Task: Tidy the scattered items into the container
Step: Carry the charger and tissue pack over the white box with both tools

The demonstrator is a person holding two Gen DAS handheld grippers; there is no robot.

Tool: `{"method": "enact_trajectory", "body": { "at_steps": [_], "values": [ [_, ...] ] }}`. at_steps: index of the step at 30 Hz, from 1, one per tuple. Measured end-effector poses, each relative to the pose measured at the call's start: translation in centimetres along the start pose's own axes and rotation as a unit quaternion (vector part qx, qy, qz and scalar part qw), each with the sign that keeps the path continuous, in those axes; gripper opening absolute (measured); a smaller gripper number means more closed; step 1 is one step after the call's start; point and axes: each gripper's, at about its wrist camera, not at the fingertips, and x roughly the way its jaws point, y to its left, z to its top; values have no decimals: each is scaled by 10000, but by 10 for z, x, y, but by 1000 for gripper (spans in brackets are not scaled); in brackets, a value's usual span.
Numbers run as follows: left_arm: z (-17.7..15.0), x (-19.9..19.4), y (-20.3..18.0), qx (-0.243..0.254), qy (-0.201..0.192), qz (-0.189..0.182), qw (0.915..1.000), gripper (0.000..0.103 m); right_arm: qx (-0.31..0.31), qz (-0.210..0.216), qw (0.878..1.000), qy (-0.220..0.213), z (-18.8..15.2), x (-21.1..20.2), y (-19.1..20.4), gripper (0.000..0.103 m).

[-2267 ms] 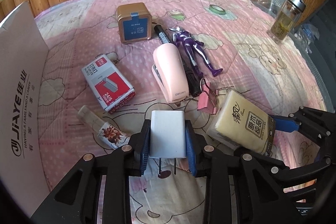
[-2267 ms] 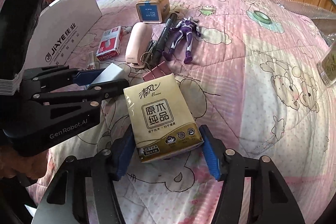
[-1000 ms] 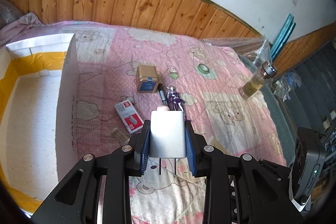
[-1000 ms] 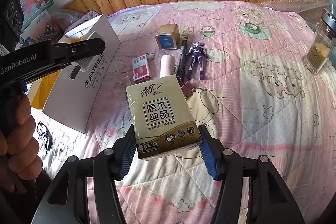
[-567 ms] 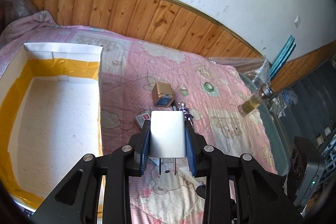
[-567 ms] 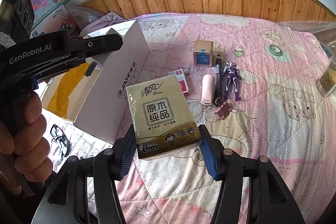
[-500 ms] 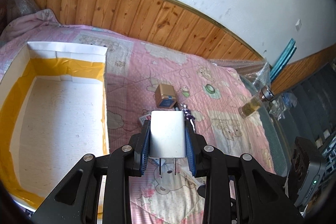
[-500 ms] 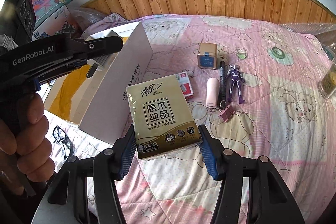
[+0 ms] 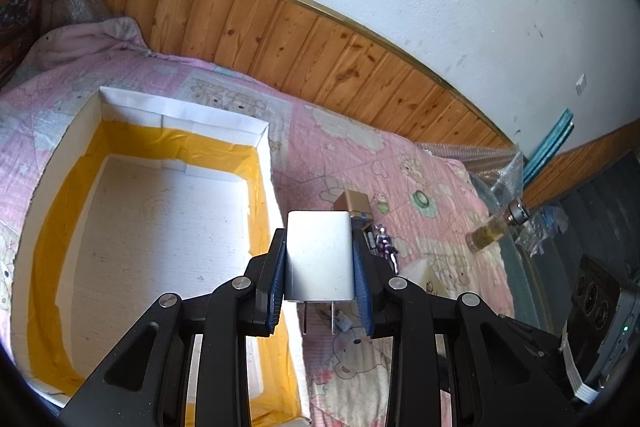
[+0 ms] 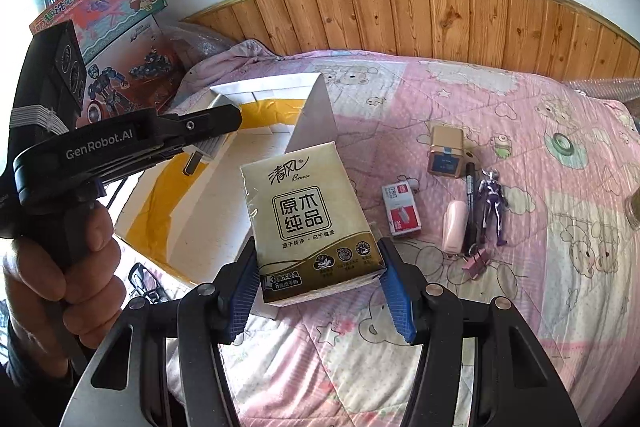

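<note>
Charger first, left wrist view. Left tongs (image 9: 320,287) pinch a small white plastic plug-in charger block (image 9: 319,255) by its two flat sides at frame centre, prongs pointing toward the camera. Rigid, light, smooth-skinned; the ribbed blue pads look enough to stop slip. Flat faces are the right hold; the prongs are not. It hangs over the right wall of the open white box with yellow tape lining (image 9: 256,187), which fills the left half of the frame and looks empty. Should survive a short drop onto the box floor.

Right wrist view. Right tongs (image 10: 318,297) clamp a gold plastic-wrapped pack of tissues (image 10: 308,223) across its lower end, centre frame. Soft, squashy, very light, glossy film likely slick; a hold low on the pack lets the top sag, so a firmer squeeze does no harm. Pack sits above the pink quilted bed (image 10: 500,327), just right of the box's near corner, not yet over the opening. Left tongs appear at upper left, gripped by a hand (image 10: 60,267).
</note>
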Motion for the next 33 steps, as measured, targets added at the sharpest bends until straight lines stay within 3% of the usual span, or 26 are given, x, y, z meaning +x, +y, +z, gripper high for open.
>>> {"method": "enact_trajectory", "body": {
  "at_steps": [16,33],
  "values": [
    [26,-2,45,-210,-42,288,9994,31,-457,309,9985,-2,31,20,54,58],
    [44,23,93,-524,103,695,9962,31,-756,368,9962,232,59,65,79,58]
  ]
}}
